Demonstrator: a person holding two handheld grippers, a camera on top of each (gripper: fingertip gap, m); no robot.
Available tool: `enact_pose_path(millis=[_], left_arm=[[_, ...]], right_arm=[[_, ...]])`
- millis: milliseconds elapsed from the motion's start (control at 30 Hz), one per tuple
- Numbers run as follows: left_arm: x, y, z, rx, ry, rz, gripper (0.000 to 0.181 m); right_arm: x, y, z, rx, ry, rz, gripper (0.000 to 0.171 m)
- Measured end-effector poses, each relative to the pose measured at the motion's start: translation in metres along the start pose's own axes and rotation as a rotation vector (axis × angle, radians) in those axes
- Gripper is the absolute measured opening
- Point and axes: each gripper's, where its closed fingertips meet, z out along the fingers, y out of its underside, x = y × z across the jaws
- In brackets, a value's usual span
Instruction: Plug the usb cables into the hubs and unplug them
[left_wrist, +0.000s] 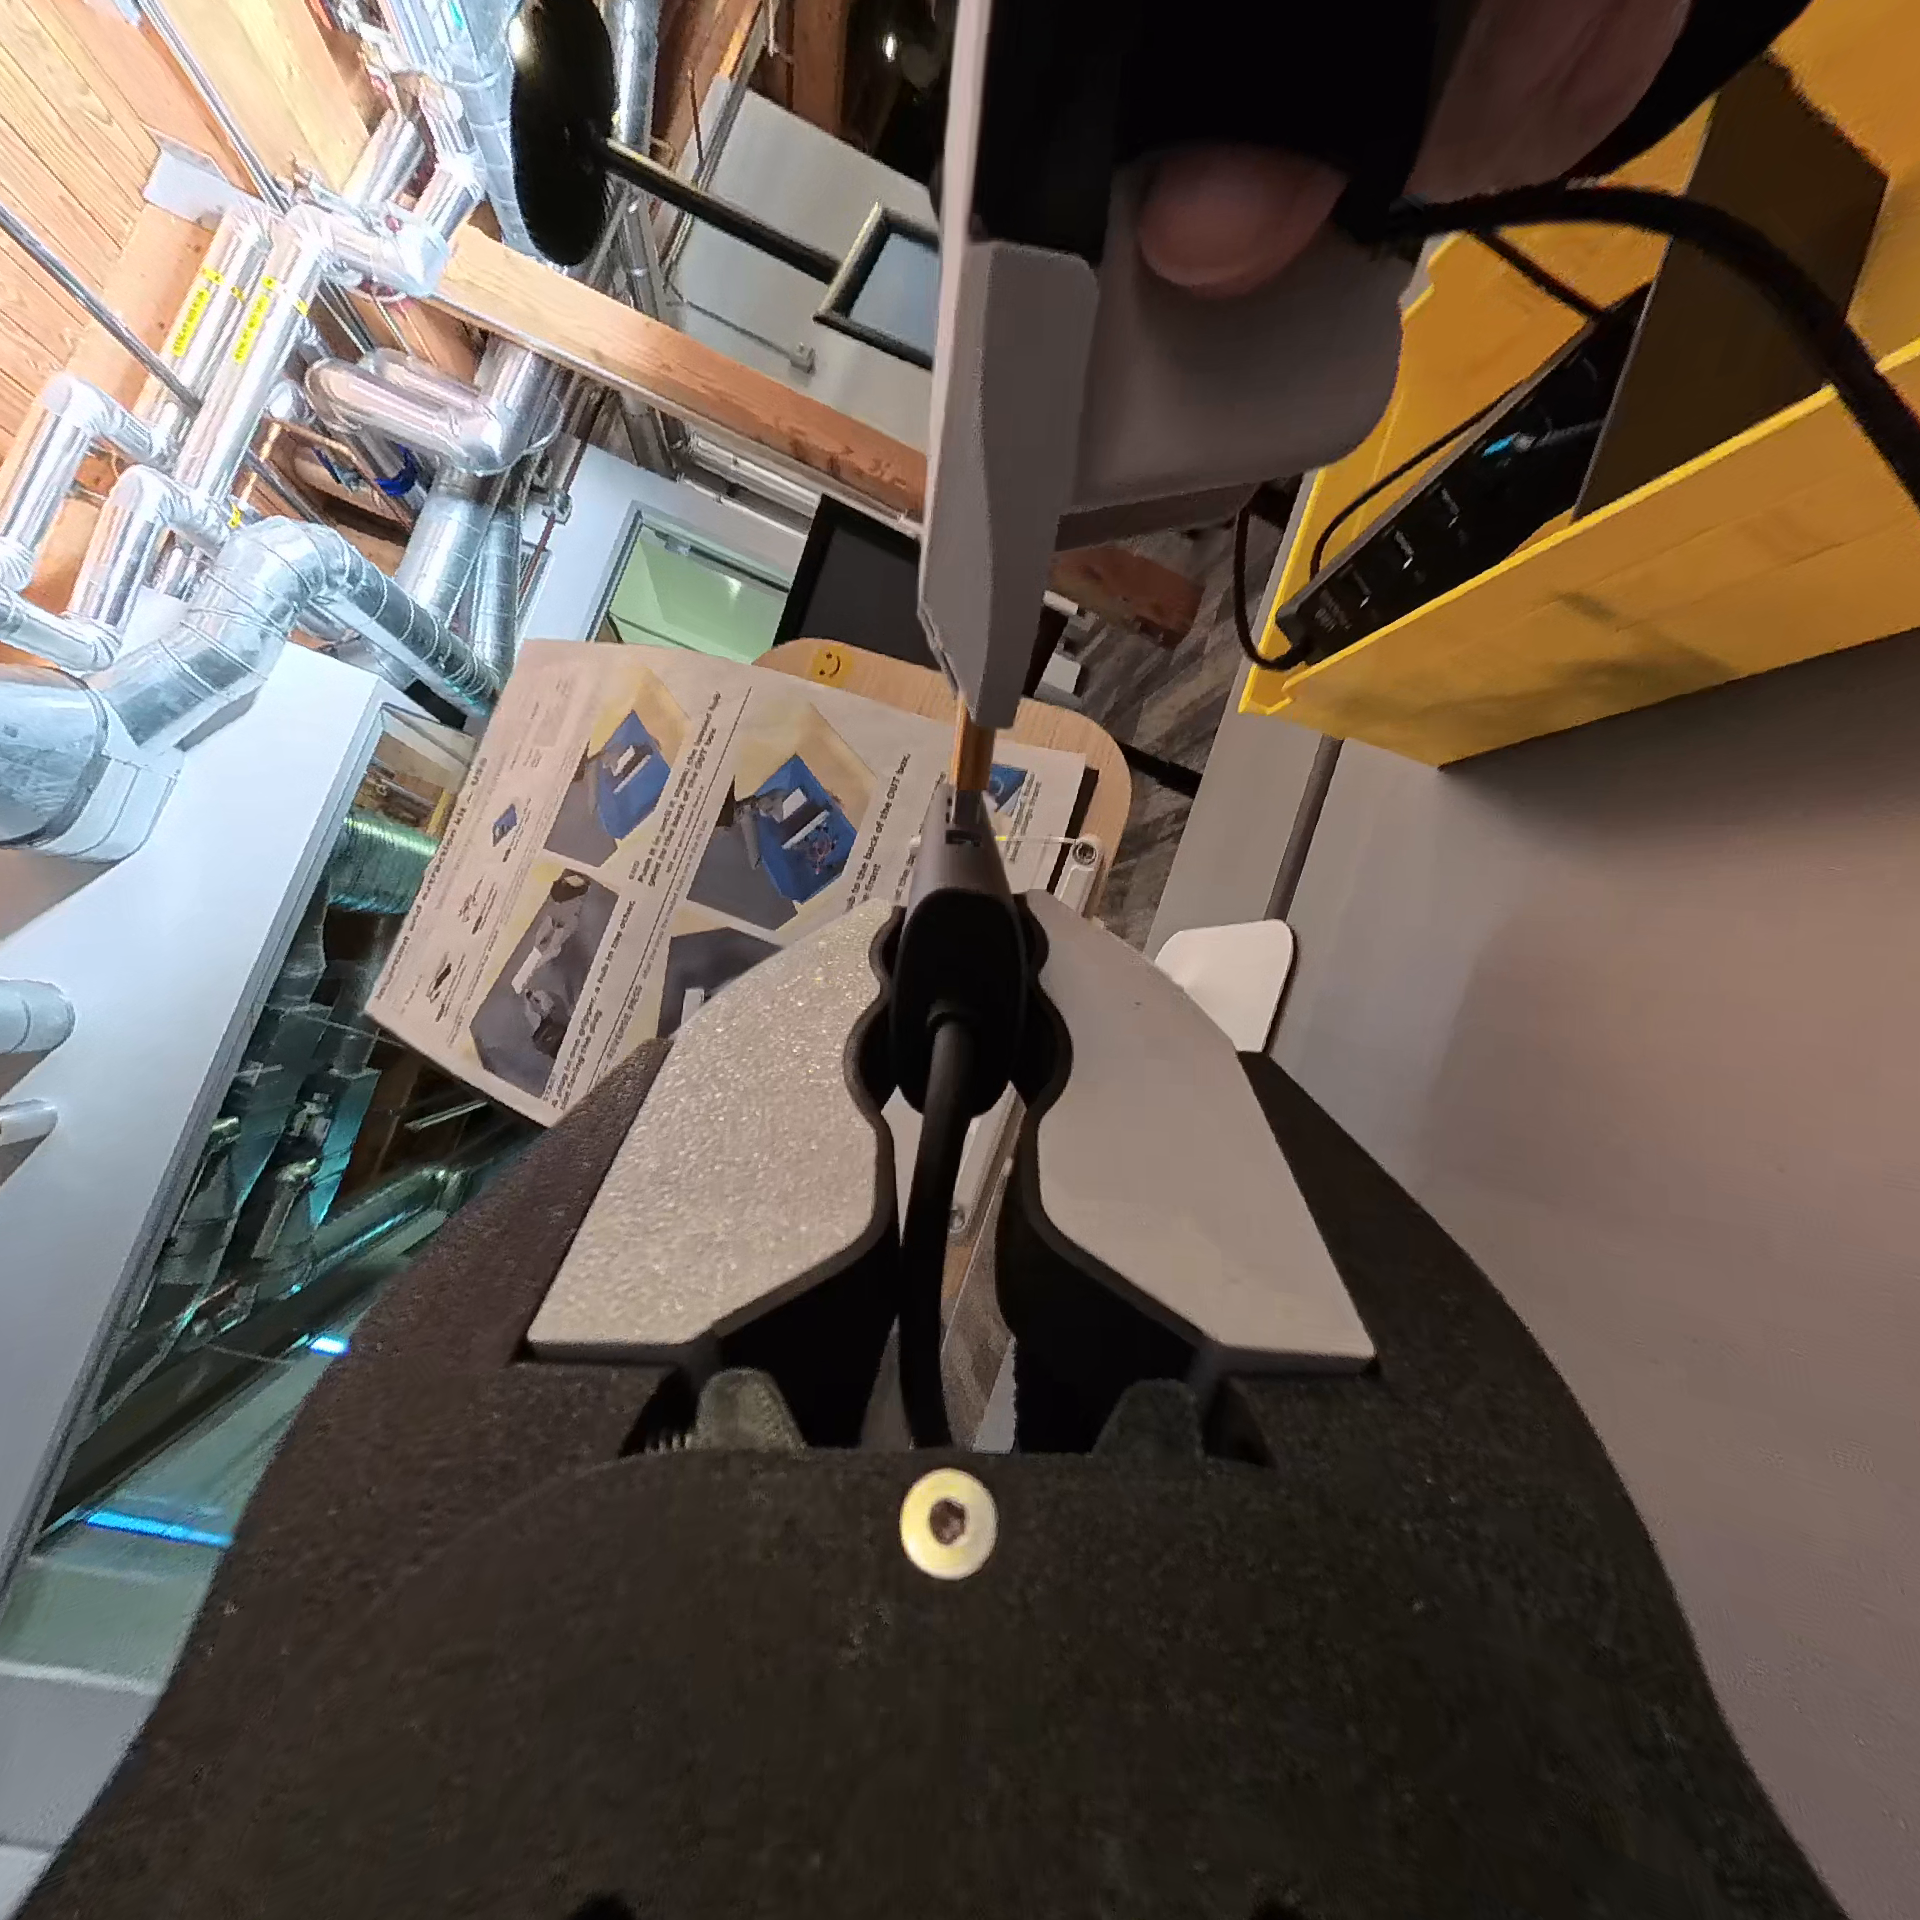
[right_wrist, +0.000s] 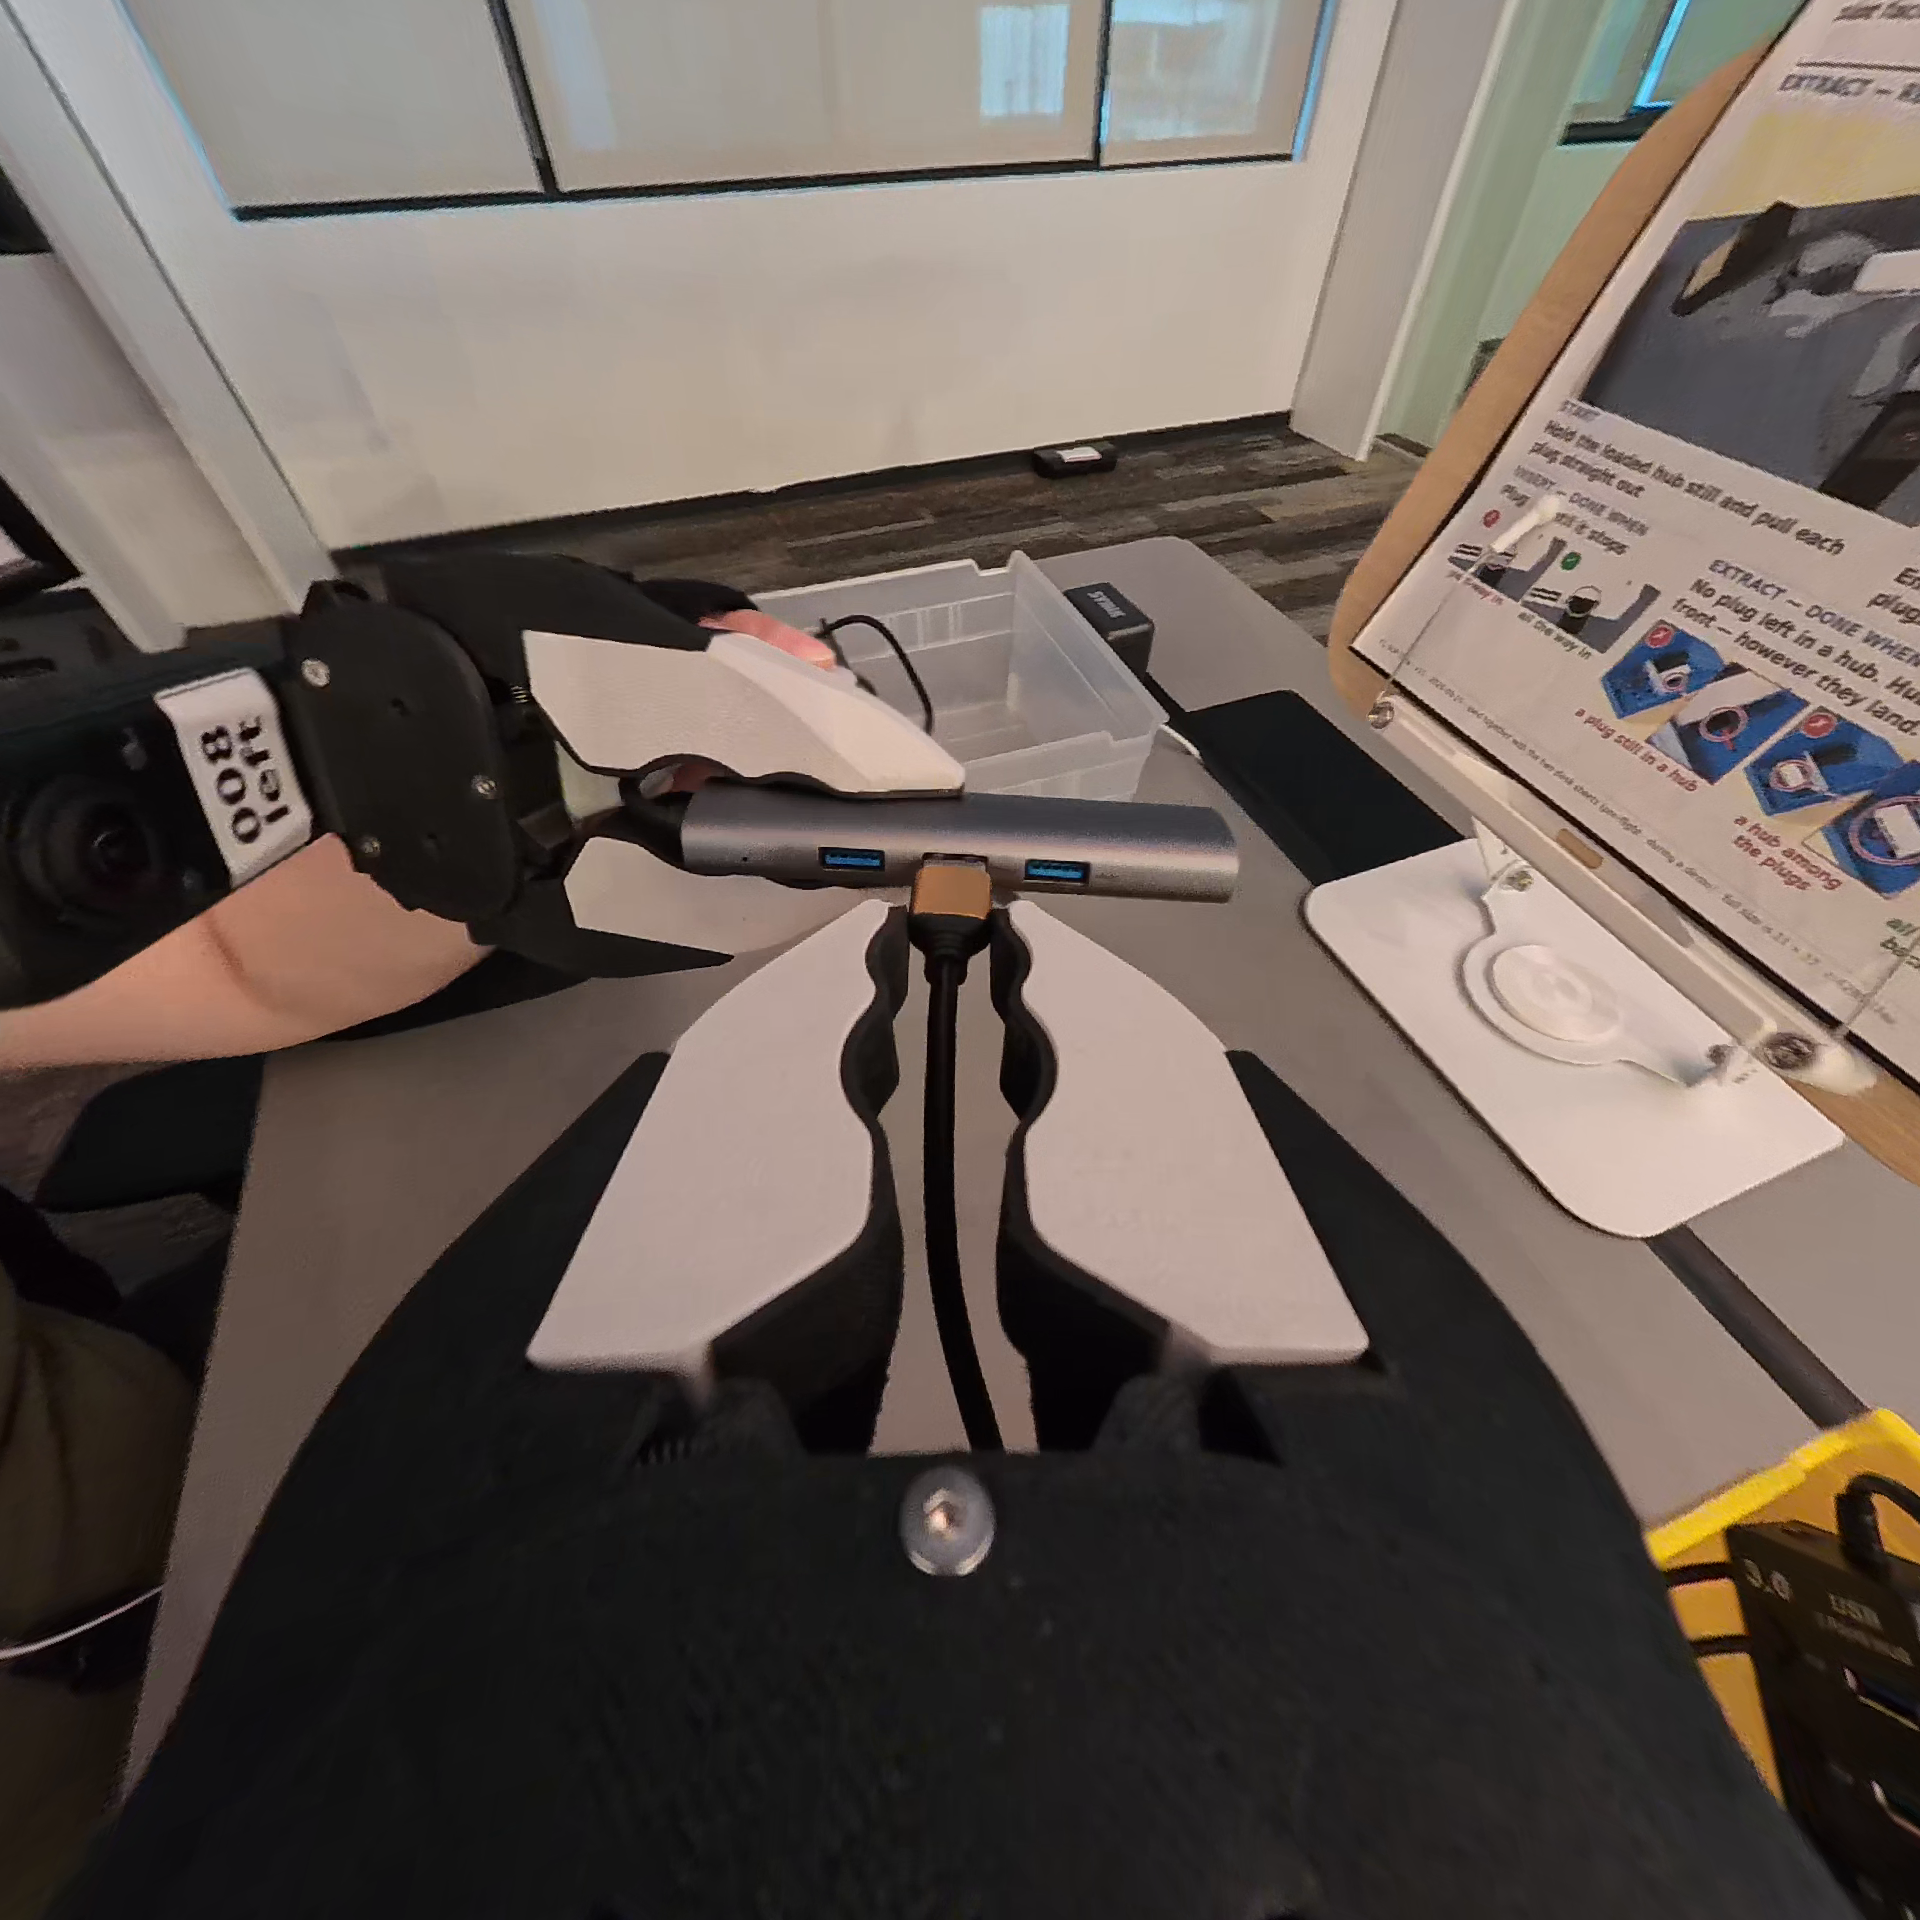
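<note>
The grey hub (right_wrist: 961, 844) is the landmark, held above the grey counter (right_wrist: 1226, 997). The left gripper (right_wrist: 790, 821) has its jaws pinching the hub's left end; its lower finger is mostly hidden beneath the hub. The right gripper (right_wrist: 948, 935) has its jaws pinching the gold-collared USB plug (right_wrist: 948, 891) at the hub's middle port, and how deep the plug sits cannot be told. The black cable (right_wrist: 951, 1195) runs back from the plug between the fingers. Right of the hub stands an instruction sheet (right_wrist: 1704, 582), cut off by the frame; a white printed label sits on the left gripper's body.
</note>
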Motion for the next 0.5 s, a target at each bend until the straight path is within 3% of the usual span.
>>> enact_pose_path(millis=[200,500], left_arm=[[0.004,-0.013,-0.006,0.072,0.031,-0.003,0.016],[0.006,-0.012,-0.004,0.047,0.06,-0.02,0.017]], right_arm=[[-0.007,0.002,-0.008,0.0,-0.122,0.043,0.016],[-0.005,0.004,-0.008,-0.029,-0.081,0.052,0.016]])
